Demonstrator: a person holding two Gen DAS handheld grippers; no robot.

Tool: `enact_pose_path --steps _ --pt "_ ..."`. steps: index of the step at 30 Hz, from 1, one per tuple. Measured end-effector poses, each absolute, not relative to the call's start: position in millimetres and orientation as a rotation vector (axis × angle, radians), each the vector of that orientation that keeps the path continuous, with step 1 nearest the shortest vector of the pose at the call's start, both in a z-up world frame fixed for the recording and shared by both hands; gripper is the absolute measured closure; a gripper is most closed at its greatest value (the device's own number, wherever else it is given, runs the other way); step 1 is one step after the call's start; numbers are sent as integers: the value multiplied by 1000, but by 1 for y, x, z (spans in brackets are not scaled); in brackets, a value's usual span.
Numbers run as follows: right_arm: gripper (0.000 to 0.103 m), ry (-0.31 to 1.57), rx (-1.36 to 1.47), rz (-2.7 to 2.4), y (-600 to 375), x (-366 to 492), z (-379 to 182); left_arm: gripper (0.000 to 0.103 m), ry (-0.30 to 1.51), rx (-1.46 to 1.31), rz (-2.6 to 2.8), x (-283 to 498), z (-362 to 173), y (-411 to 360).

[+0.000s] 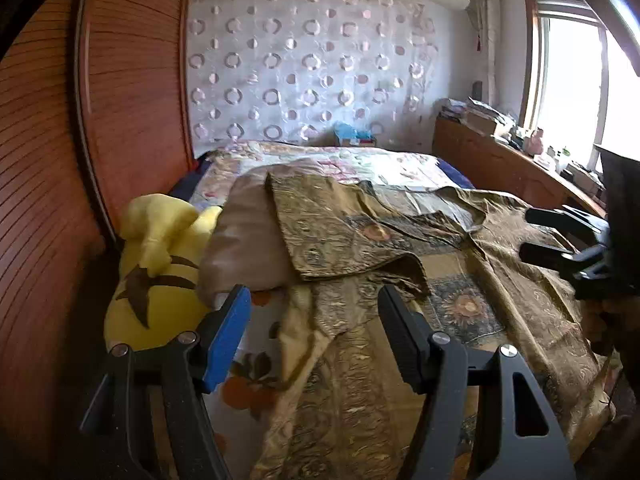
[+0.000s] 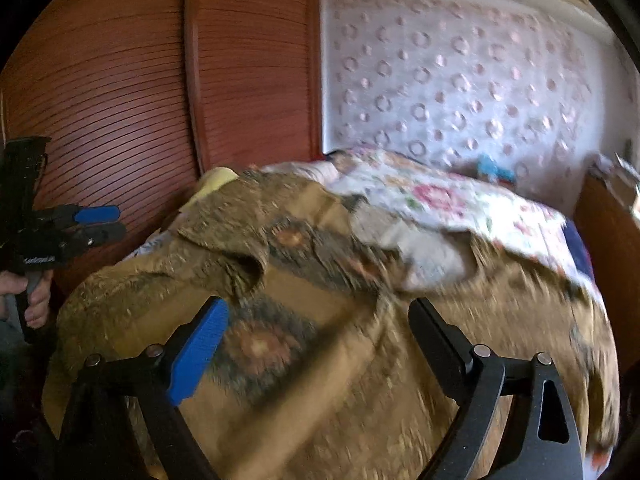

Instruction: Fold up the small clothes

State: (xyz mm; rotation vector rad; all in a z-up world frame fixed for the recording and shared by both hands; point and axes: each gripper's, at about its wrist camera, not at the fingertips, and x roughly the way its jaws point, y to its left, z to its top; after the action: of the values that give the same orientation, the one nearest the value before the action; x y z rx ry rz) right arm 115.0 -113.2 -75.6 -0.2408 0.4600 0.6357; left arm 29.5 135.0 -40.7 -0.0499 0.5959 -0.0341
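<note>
An olive-gold patterned garment (image 1: 360,360) lies spread over the bed, with one sleeve (image 1: 340,236) folded across its upper part. My left gripper (image 1: 316,312) hovers open above its left side, one blue-padded finger and one black, nothing pinched between them. From the right edge my right gripper (image 1: 560,236) reaches over the garment's far shoulder. In the blurred right wrist view the garment (image 2: 320,380) fills the foreground and my right gripper (image 2: 320,320) stands wide open over it, holding no cloth. My left gripper (image 2: 116,224) shows at the far left, held by a hand (image 2: 36,296).
A yellow plush toy (image 1: 156,264) and a brown pillow (image 1: 244,248) lie left of the garment against the slatted wooden wardrobe (image 1: 60,160). A floral quilt (image 1: 360,164) covers the far bed. A cluttered wooden desk (image 1: 500,164) stands under the window at right.
</note>
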Motion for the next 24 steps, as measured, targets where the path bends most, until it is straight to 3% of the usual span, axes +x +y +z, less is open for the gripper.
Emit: enact_pose_path --steps 5,10,17,20,22,24 --pt "11 478 -283 721 -67 144 -83 36 568 -68 -18 23 -39 144" --pt "30 524 -330 827 -21 169 -95 36 564 -64 -1 15 -39 148" --pt "38 636 -388 929 32 196 -121 36 563 -90 15 7 -45 160" --pt "53 658 -457 904 50 208 -131 36 569 -92 19 5 -48 162" --pt "73 652 -474 874 59 216 -133 36 572 -89 20 4 -49 161" --pt "83 648 -463 866 60 225 -131 36 573 -86 20 3 -49 160"
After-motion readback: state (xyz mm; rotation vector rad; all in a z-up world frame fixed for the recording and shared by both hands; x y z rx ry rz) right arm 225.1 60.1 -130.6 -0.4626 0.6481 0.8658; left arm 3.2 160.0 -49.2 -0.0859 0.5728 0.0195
